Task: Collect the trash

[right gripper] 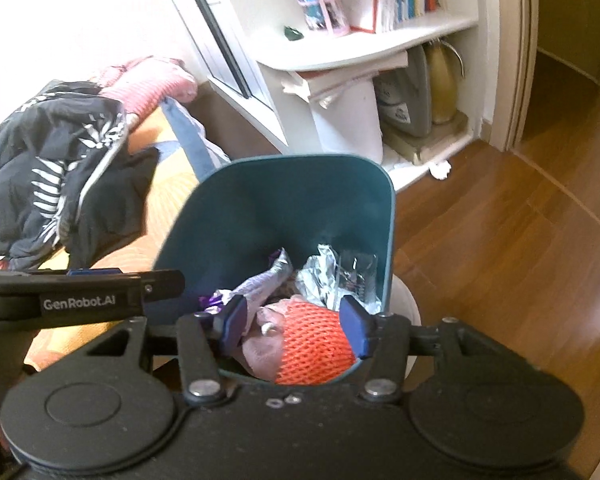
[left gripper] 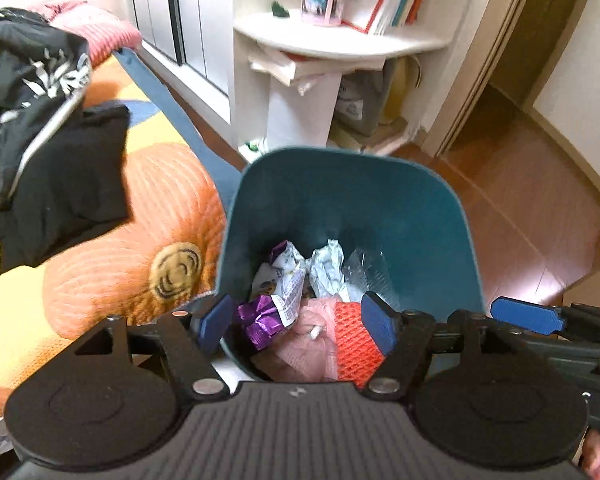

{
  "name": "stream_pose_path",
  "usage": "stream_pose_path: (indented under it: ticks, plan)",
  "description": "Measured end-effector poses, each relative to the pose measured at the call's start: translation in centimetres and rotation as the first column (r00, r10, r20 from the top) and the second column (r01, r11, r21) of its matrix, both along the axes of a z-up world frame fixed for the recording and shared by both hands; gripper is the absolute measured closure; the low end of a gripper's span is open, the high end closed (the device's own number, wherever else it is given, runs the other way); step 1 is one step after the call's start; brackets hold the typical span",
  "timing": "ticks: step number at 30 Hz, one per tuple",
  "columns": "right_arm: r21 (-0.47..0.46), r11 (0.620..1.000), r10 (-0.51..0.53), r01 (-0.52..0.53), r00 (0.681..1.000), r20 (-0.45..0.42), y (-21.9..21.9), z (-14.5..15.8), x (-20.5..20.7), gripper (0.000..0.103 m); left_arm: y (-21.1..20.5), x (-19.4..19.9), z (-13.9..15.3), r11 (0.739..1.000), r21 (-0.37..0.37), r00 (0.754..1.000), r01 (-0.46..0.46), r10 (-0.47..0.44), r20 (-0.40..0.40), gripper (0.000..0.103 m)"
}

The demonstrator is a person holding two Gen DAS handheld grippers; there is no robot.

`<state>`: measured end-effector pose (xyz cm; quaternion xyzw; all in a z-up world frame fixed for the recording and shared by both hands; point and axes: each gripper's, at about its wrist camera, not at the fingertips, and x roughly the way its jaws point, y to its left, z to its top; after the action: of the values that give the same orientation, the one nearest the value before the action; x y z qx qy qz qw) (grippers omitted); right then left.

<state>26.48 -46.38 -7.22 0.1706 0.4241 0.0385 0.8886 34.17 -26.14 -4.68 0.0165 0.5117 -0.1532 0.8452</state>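
Observation:
A teal bin (left gripper: 340, 200) stands on the floor against the bed, right below both grippers. Inside lie an orange foam net (left gripper: 354, 340), a pink foam net (left gripper: 316, 356), a purple wrapper (left gripper: 260, 320), crumpled white paper (left gripper: 328, 272) and clear plastic (left gripper: 366, 272). My left gripper (left gripper: 298, 324) hangs open over the bin's near rim, nothing between its blue pads. My right gripper (right gripper: 294, 324) is open too, above the orange net (right gripper: 312, 344) in the bin (right gripper: 280, 208), and empty. One blue finger (left gripper: 528, 316) of the right gripper shows at the right of the left wrist view.
A bed with an orange flower cover (left gripper: 120, 280) and dark clothes (left gripper: 40, 120) lies left of the bin. Behind it stands a white shelf (left gripper: 332, 40) with books and a pen holder. Wood floor (right gripper: 500, 260) spreads right toward a doorway. A white scrap (right gripper: 440, 170) lies by the shelf.

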Motion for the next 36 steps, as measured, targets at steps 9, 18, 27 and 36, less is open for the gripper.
stream_pose_path:
  ticks: [9,18,27,36]
  plan:
    - [-0.021,0.999,0.047,-0.045,0.994,0.095,1.3,3.8,-3.6,0.051,2.1,-4.0,4.8,0.997,-0.077,0.996,0.002,0.005,0.091,0.032]
    - [-0.064,0.998,0.041,-0.028,0.976,0.215,1.6,7.8,-7.5,0.051,3.8,-8.5,9.1,0.987,-0.157,0.980,0.028,0.004,0.200,0.025]
    - [-0.150,0.988,0.084,-0.038,0.944,0.318,3.1,9.7,-11.0,0.051,6.2,-11.8,10.9,0.977,-0.212,0.965,0.006,0.050,0.258,0.021]
    - [-0.174,0.984,0.101,-0.038,0.923,0.371,4.2,9.8,-13.5,0.051,7.8,-15.3,11.6,0.972,-0.237,0.937,-0.002,0.084,0.339,0.002]
